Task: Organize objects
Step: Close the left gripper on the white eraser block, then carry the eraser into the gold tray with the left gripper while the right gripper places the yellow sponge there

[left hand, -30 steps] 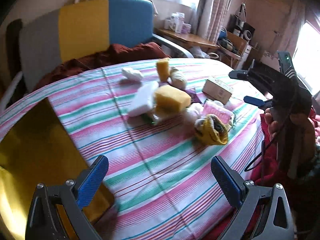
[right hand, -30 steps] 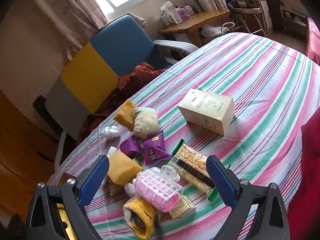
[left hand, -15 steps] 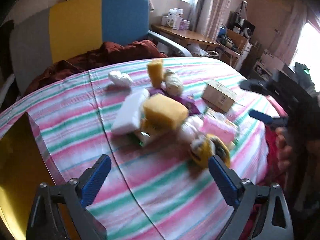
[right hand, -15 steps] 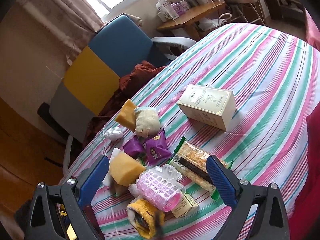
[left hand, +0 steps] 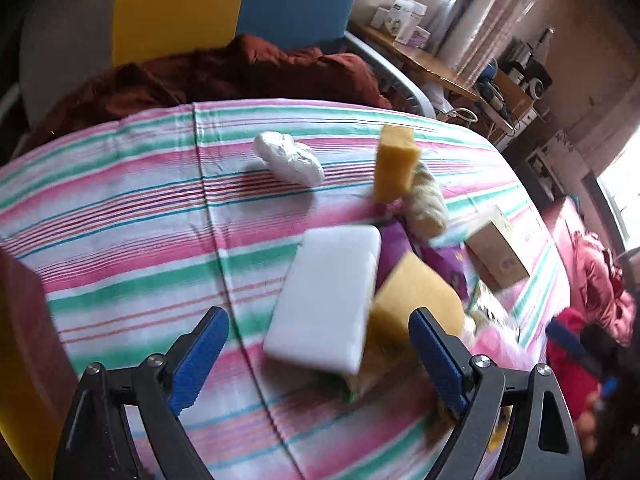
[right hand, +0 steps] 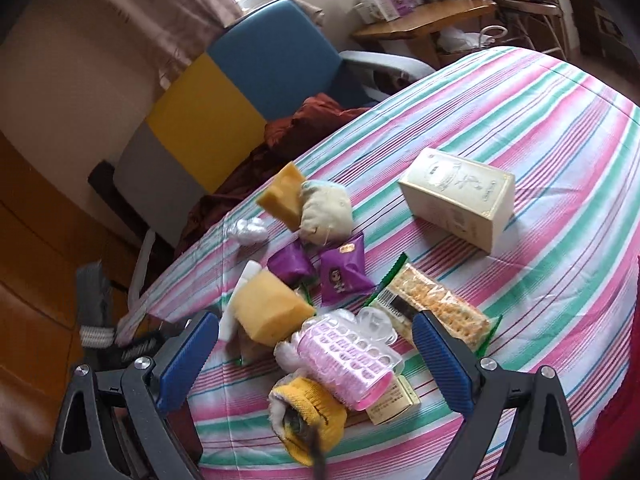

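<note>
- Your left gripper (left hand: 319, 358) is spread wide and grips nothing; its blue ribbed pads (left hand: 199, 361) frame the near end of the white rectangular foam block (left hand: 329, 297), which lies flat on the pink, green and white striped tablecloth (left hand: 132, 216).
- Your right gripper (right hand: 310, 364) is likewise released and empty, hovering above the near end of the pile.
- Nearest the right gripper lies the yellow knitted sock roll (right hand: 310, 414), with the pink plastic hair-roller pack (right hand: 352, 364) resting partly on it and a small cream carton (right hand: 394, 402) tucked under the pack's far side.
- Just left of the roller pack sits the yellow sponge block (right hand: 270, 310), touching the foam block's long side in the left view.
- To the right of that lies the clear-wrapped cracker bar with green ends (right hand: 434, 308).
- Behind these sit two purple snack sachets (right hand: 342, 276), side by side.
- Further back, a second yellow sponge wedge (right hand: 282, 196) stands tilted against a cream stuffed cloth pouch (right hand: 326, 212).
- A crumpled white plastic bag (left hand: 290, 156) lies apart to the left of them.
- The cream cardboard box with gold print (right hand: 460, 196) sits alone, well right of the pile.
- Beyond the table edge, a rust-red cloth (left hand: 224, 76) is heaped on the grey, yellow and blue chair (right hand: 224, 108).
</note>
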